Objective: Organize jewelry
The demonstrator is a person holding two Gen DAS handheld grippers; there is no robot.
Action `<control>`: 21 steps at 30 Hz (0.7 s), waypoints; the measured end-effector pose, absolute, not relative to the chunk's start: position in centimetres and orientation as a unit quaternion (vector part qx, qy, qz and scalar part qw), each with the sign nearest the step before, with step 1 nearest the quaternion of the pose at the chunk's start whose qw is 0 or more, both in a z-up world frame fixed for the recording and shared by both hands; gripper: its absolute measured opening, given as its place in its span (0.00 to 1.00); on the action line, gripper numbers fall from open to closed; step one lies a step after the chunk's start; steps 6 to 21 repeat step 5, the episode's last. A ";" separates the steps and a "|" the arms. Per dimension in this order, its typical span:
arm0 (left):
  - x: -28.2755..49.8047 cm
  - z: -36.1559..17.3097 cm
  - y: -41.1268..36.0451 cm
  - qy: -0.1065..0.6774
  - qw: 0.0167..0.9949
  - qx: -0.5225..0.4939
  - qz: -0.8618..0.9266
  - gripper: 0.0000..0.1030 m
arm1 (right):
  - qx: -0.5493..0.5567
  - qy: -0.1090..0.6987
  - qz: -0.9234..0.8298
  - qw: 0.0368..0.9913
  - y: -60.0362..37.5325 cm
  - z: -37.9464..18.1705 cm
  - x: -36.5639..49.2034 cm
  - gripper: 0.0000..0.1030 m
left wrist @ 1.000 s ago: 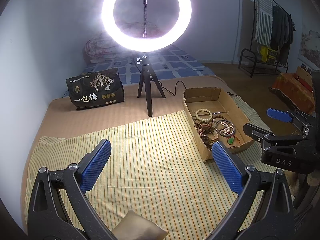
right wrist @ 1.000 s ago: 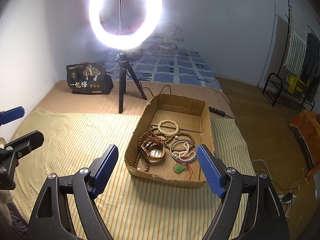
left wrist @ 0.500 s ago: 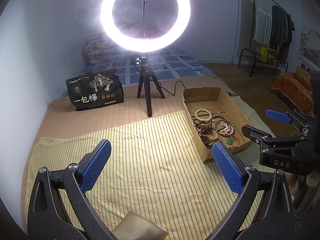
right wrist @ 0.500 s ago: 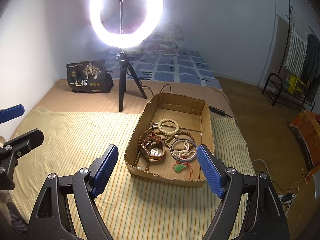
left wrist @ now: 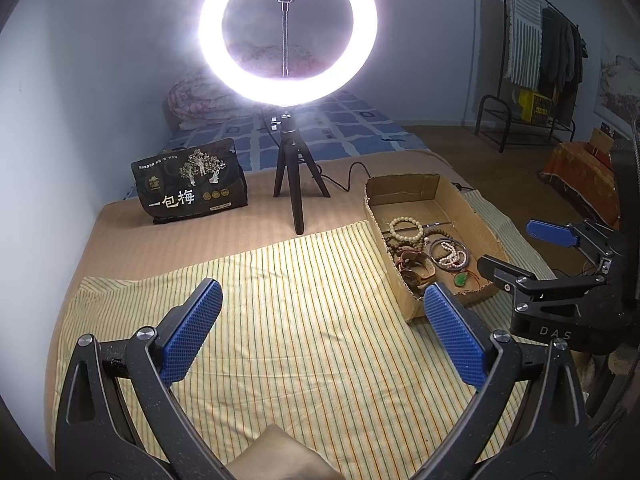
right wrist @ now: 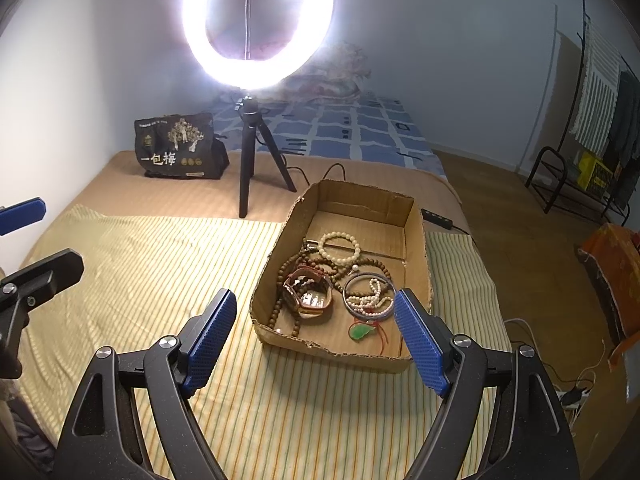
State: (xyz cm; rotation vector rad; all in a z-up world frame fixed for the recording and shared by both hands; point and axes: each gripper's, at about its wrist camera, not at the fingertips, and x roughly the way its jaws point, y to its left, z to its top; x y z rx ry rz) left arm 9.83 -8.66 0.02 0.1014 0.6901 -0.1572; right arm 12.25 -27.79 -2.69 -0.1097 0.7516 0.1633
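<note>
Both grippers, left and right, gape wide, holding nothing. The jewelry lies in a box; a ring light stands behind.

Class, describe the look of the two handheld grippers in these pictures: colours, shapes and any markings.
Both are matte black, speckled plastic clamps. The left gripper and right gripper each have two angled arms with triangular cut-outs, silver pivot screws and flat blue pads with a fine grid texture. The right gripper's body bears the letters DAS. No cables or sleeves show.
</note>
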 end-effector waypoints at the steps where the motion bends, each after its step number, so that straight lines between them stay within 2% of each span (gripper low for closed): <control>1: 9.7 0.1 -8.7 0.332 0.939 0.051 -0.075 1.00 | -0.054 0.367 0.080 0.925 -27.8 -2.7 12.3 0.78; 21: 9.6 0.2 -8.6 0.329 0.940 0.051 -0.073 1.00 | -0.055 0.368 0.081 0.925 -27.7 -2.8 12.2 0.78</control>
